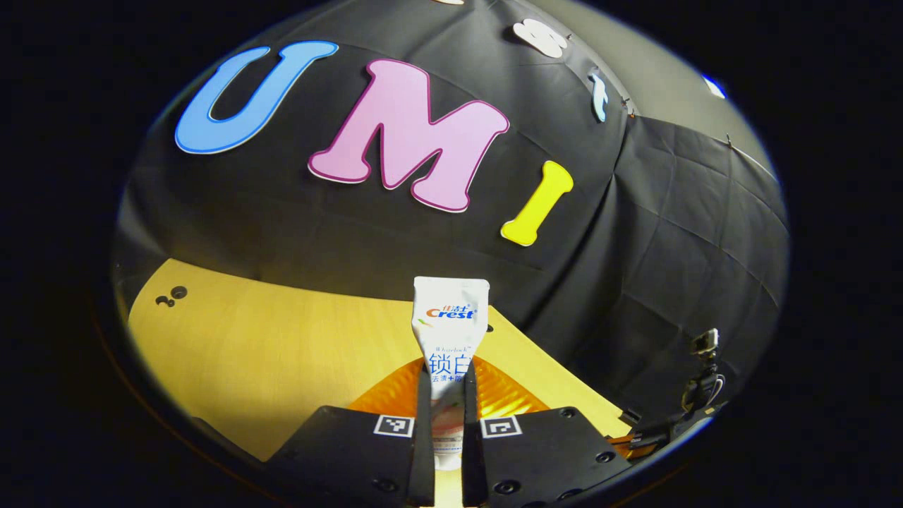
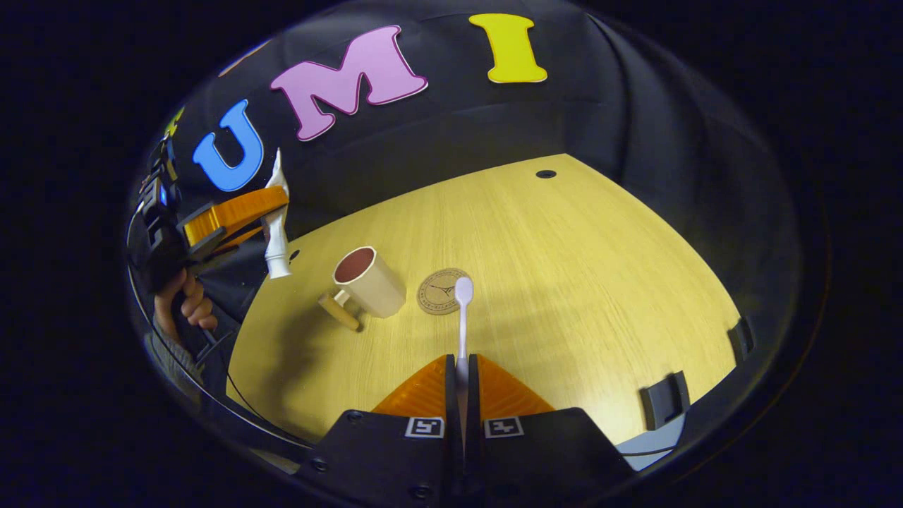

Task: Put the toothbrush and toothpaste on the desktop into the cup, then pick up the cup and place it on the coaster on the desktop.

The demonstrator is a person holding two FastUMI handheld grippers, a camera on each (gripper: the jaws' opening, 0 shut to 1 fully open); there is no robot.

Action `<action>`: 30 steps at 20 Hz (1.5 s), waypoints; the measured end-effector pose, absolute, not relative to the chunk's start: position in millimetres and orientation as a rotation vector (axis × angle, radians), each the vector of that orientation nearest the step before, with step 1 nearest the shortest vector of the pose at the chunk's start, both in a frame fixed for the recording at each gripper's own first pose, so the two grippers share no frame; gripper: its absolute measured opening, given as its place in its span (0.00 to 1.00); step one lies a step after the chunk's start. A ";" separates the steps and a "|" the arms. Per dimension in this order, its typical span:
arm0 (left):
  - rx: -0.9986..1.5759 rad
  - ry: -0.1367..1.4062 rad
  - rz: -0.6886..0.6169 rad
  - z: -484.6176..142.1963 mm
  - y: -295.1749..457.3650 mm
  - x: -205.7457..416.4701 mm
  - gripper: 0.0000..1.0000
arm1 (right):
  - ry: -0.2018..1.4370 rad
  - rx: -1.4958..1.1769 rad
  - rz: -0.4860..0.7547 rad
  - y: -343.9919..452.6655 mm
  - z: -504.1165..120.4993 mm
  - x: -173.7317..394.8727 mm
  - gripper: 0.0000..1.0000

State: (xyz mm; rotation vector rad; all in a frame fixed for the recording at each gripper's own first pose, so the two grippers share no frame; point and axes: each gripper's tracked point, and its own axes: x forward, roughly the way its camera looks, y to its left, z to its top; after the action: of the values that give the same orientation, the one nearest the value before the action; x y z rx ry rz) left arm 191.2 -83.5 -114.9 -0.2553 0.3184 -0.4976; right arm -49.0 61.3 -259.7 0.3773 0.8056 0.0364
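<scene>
A pale wooden desktop [image 2: 578,282] with a round cable hole [image 2: 545,173] stands against creased black cloth walls [image 1: 677,233].

My left gripper view faces the booth wall from low over the desktop [image 1: 282,339]; my right gripper view looks down across it from higher, sharing its wood.

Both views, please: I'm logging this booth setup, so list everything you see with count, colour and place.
Toothpaste: one, white, upright in left tongs.
Toothbrush: one, white, in right tongs, above table.
Cup: one, cream with wooden handle, empty, on table.
Coaster: one, brown, round, on table right of cup, bare.
Table: one, light wood.
Left tongs: orange and black, shut on toothpaste.
Right tongs: orange and black, shut on toothbrush.
Hand: one, holding left tongs.
</scene>
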 end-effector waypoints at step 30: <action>-0.087 0.490 -0.544 -236.0 -88.5 213.8 0.56 | 0.712 0.437 -0.184 32.3 -239.3 -109.0 0.06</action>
State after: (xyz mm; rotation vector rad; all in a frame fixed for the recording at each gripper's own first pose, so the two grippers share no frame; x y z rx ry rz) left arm 213.8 -88.5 -236.0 -0.0867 0.4897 -0.5443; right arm -109.0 32.3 -239.3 0.4366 0.7118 -0.1836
